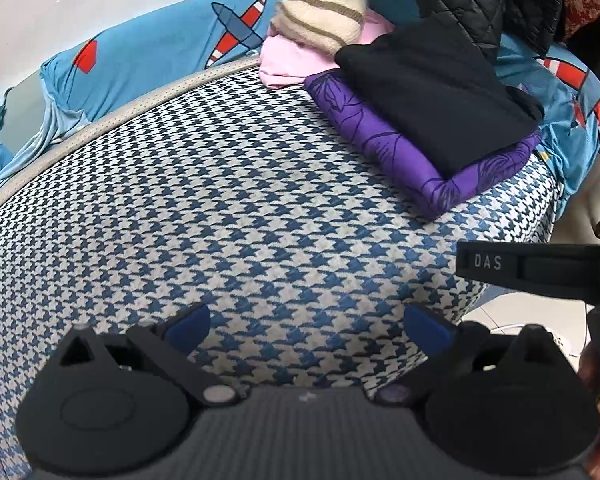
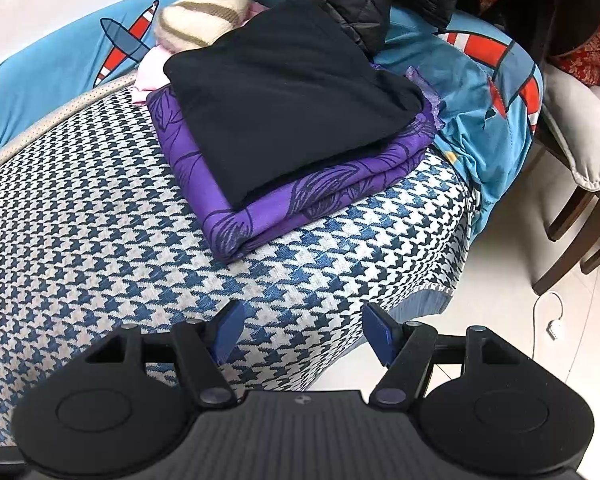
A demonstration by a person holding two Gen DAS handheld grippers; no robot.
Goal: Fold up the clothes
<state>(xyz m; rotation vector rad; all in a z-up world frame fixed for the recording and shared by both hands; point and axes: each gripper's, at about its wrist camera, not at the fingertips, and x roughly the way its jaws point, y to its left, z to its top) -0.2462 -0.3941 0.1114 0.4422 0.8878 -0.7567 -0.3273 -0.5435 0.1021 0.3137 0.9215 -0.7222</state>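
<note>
While each gripper (image 1: 306, 326) (image 2: 304, 330) gapes empty, folded black cloth (image 2: 292, 120) tops folded purple cloth (image 2: 260, 216).

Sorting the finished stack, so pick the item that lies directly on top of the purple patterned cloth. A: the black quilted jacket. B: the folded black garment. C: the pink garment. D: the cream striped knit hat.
B: the folded black garment rests flat on the purple patterned cloth, whose edges show beneath it on the houndstooth cover.

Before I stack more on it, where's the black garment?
The black garment lies folded on the purple cloth, upper middle in the right wrist view, in front of the striped knit.
</note>
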